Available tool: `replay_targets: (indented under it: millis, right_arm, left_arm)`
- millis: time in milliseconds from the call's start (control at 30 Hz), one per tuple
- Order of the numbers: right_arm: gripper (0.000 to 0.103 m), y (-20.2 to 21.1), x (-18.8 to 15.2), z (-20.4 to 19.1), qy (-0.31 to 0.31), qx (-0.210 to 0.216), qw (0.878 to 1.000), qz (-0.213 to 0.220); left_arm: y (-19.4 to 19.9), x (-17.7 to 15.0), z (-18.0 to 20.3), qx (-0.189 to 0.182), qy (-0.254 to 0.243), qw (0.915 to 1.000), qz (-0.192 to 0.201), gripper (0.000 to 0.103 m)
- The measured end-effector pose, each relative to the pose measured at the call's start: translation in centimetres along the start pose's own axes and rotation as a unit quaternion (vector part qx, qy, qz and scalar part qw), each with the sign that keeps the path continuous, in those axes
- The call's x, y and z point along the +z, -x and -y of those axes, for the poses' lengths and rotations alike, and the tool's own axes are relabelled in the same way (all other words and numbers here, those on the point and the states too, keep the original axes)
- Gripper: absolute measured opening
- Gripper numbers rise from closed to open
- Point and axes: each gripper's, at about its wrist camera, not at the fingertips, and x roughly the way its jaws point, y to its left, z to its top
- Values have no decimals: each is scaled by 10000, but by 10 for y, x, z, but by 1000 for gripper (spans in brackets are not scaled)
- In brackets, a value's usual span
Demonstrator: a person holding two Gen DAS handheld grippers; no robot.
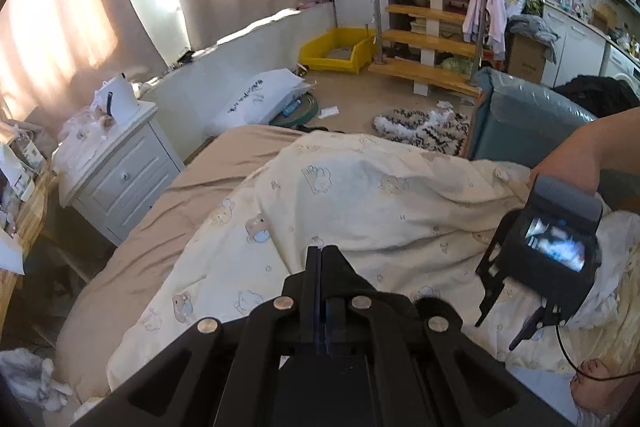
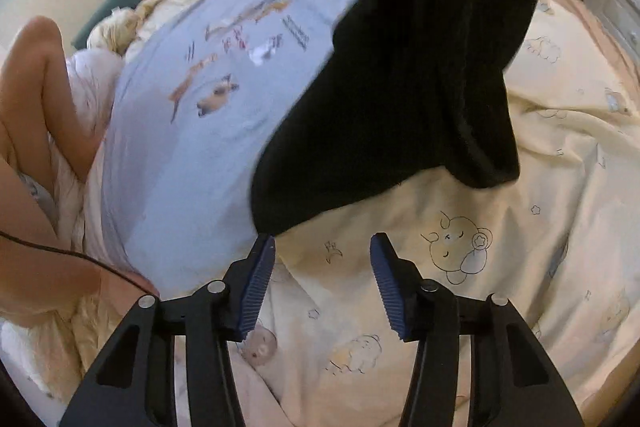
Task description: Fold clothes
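Where the left wrist view looks along its own fingers, the left gripper point(image 1: 320, 259) shows jaws pressed together with no gap; whether a thin edge of cloth is pinched between them cannot be told. Item: cream quilt point(image 1: 360, 195) with a bear print, rumpled over the bed point(image 1: 192, 187). Item: right gripper point(image 1: 516, 291), seen from behind at the quilt's right edge, angled down toward the quilt, with a person's arm point(image 1: 592, 143) behind it. Item: white nightstand point(image 1: 116, 163), left of the bed.

Right wrist view. Item: right gripper point(image 2: 322, 283), jaws well apart and holding nothing, poised over the quilt point(image 2: 560, 131) just short of the garments. Item: pale blue T-shirt point(image 2: 208, 131) with a printed front, spread face up on the quilt, fairly flat. Item: black garment point(image 2: 408, 75), lifted from above the frame and hanging in a soft drape, its lower end overlapping the T-shirt's right side; what holds it up is out of view. Item: person's bare leg point(image 2: 36, 131), left of the T-shirt.

Handling, by judgement: both garments look light, limp and unbreakable; they will sag and slide rather than hold a crease. Hems, shoulder seams or corners offer the surest hold, pinched through a single edge clear of the quilt beneath.
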Motion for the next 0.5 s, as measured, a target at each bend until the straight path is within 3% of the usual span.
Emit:
replay_targets:
  millis: [67,133,167,233,333,400,500]
  right_arm:
    - [55,23,-7,10,-582,-163,9944,865]
    - [55,52,-17,16,-1183,-642,9729,1882]
    - [55,64,-24,20,-1580,-911,9566,2275]
    - [55,66,-37,34,-2571,-964,9280,2520]
    - [56,33,-54,53,-3901,-354,8844,2539]
    - [56,14,-58,57,-4181,-80,8724,2529]
    - [54,-3,-60,66,-4312,93,8689,2430]
  left_arm:
    - [0,-3,5,-54,-30,10000,-3,1]
    - [1,-6,10,-113,-69,9999,12,1]
    - [2,-8,13,-136,-92,9999,19,1]
    - [5,-10,20,-176,-129,9998,41,1]
    - [10,-12,28,-233,-163,9996,83,1]
    - [12,-13,34,-252,-236,9994,81,1]
    - [13,-14,32,-194,-224,9995,58,1]
